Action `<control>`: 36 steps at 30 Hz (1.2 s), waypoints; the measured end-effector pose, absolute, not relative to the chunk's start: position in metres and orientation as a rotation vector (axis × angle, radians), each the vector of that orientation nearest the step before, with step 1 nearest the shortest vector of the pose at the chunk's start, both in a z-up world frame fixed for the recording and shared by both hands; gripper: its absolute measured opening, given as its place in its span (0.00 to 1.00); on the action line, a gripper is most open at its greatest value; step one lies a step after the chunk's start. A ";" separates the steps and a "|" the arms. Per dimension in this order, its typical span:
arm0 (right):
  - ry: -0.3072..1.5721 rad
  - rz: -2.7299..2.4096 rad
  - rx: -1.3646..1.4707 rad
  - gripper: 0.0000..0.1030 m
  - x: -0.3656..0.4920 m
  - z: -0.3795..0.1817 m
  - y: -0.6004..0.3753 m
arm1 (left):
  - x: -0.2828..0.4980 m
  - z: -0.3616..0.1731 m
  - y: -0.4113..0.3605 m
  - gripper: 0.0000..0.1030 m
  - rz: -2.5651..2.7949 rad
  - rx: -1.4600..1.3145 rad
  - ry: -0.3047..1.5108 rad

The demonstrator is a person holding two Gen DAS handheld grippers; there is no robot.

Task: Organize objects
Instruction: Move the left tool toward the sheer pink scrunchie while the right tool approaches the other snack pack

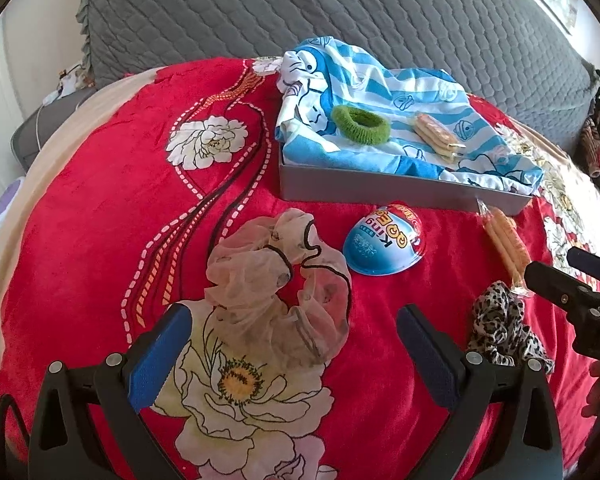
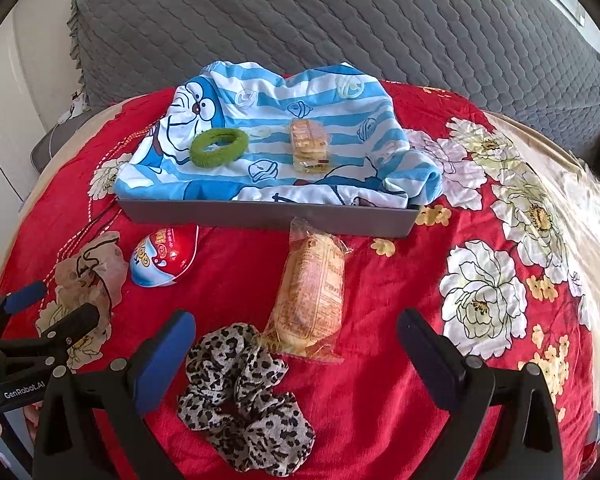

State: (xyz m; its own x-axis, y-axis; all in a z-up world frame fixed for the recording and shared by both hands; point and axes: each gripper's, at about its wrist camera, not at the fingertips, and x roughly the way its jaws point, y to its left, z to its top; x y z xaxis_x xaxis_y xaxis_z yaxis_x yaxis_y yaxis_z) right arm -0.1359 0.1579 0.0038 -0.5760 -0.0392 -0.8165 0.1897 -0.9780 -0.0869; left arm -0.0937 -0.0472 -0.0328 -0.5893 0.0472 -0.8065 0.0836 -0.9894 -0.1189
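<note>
A grey tray (image 1: 380,194) (image 2: 268,218) lined with a blue striped cartoon cloth (image 2: 284,120) holds a green scrunchie (image 1: 360,124) (image 2: 219,147) and a wrapped snack (image 1: 438,138) (image 2: 309,145). On the red blanket in front lie a sheer beige scrunchie (image 1: 276,280) (image 2: 90,276), a red-and-blue egg-shaped toy (image 1: 384,240) (image 2: 166,256), a wrapped cracker pack (image 2: 310,296) (image 1: 504,240) and a leopard scrunchie (image 2: 240,396) (image 1: 504,328). My left gripper (image 1: 294,356) is open just short of the beige scrunchie. My right gripper (image 2: 296,360) is open around the leopard scrunchie.
A grey quilted pillow (image 1: 320,12) (image 2: 320,20) runs along the back behind the tray. The red floral blanket (image 2: 480,280) stretches to the right with only printed flowers on it. Dark clothing (image 1: 598,144) lies at the far right edge.
</note>
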 end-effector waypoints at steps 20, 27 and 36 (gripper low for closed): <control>0.208 -2.665 1.422 0.99 -0.155 -0.010 0.166 | -0.108 -0.048 -0.050 0.99 -2.754 1.460 0.254; 0.214 -2.655 1.431 0.99 -0.159 -0.016 0.166 | -0.111 -0.054 -0.054 0.99 -2.734 1.461 0.242; 0.213 -2.652 1.446 0.99 -0.165 -0.022 0.166 | -0.114 -0.060 -0.054 0.99 -2.724 1.481 0.266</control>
State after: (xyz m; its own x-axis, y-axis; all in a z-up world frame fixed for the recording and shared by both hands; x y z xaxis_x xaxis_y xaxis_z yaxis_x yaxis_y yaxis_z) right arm -0.1647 0.1663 -0.0220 -0.5390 -0.0320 -0.8417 0.1662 -0.9837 -0.0690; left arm -0.1144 -0.0536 -0.0599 -0.5465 0.0550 -0.8356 0.1076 -0.9850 -0.1352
